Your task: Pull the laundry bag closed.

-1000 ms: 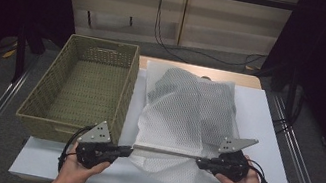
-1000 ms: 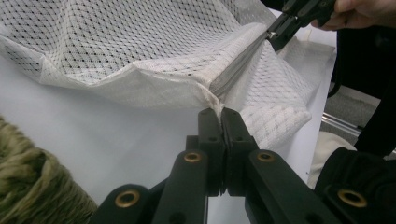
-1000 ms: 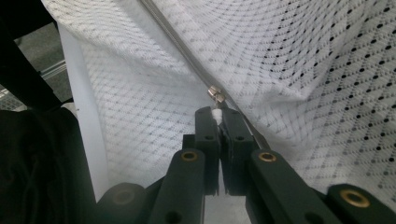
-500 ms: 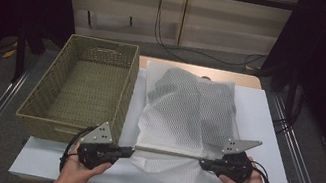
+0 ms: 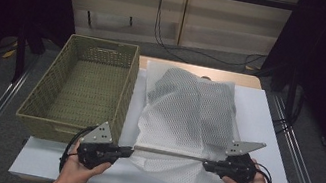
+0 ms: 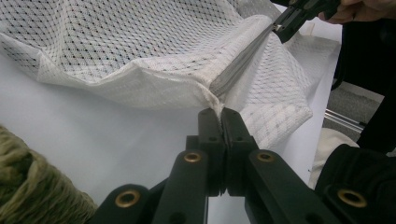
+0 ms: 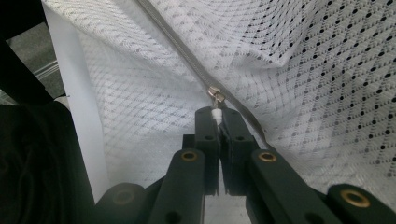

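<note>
Both claws grip one white mesh laundry bag lying on the white worktop, right of a woven olive basket: from above, the left claw pinches the near left end of its zip edge, the right claw the other end. Left gripper view: jaws shut on the bag's seam corner. Right gripper view: jaws clamped on a white tab just behind the metal zip slider.
</note>
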`<action>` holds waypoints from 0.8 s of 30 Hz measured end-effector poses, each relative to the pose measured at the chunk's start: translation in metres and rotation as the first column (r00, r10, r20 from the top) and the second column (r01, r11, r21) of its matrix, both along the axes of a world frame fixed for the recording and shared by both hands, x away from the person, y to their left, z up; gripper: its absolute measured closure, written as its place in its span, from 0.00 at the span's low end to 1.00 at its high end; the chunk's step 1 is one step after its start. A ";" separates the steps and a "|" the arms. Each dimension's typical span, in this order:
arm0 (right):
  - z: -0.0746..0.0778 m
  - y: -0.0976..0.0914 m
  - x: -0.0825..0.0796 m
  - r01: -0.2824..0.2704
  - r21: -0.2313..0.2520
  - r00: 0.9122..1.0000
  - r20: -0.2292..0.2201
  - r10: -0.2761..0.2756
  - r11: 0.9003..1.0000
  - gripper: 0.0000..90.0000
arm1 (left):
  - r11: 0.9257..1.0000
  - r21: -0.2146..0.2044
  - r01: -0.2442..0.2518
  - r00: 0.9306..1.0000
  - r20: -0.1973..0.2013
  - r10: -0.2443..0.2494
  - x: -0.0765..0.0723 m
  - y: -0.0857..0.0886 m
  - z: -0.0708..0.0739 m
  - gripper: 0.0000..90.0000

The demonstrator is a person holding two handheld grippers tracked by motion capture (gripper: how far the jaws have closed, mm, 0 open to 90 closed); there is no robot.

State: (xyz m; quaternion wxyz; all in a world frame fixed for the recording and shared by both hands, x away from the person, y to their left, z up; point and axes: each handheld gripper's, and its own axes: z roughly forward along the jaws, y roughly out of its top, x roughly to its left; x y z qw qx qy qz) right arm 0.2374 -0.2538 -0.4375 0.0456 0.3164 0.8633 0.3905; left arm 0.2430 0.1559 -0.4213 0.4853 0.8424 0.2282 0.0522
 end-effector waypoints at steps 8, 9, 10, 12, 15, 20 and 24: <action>-0.001 -0.006 -0.001 0.018 0.005 1.000 0.002 -0.018 1.000 0.97 | 1.000 -0.003 -0.004 1.000 0.007 0.004 0.001 0.003 0.001 0.98; 0.000 -0.007 -0.001 0.025 -0.001 1.000 0.007 -0.025 1.000 0.97 | 1.000 -0.006 -0.005 1.000 0.004 0.005 0.001 0.003 0.002 0.98; 0.000 -0.007 -0.001 0.025 0.006 1.000 0.005 -0.025 1.000 0.97 | 1.000 -0.006 -0.006 1.000 0.002 0.006 0.000 0.003 0.001 0.98; 0.000 -0.008 -0.001 0.027 0.003 1.000 -0.001 -0.027 1.000 0.97 | 1.000 -0.005 -0.009 1.000 -0.003 0.009 0.000 0.004 0.001 0.98; -0.001 -0.010 -0.002 0.033 0.000 0.999 0.000 -0.033 0.999 0.97 | 1.000 -0.006 -0.009 1.000 0.000 0.009 0.001 0.005 0.001 0.98; -0.003 -0.016 -0.002 0.051 0.002 0.999 -0.009 -0.051 0.999 0.97 | 1.000 0.001 -0.015 1.000 0.001 0.015 -0.001 0.007 0.002 0.98; -0.004 -0.020 -0.004 0.056 -0.002 0.998 -0.007 -0.056 0.998 0.97 | 1.000 -0.003 -0.018 1.000 -0.004 0.018 -0.003 0.010 0.001 0.98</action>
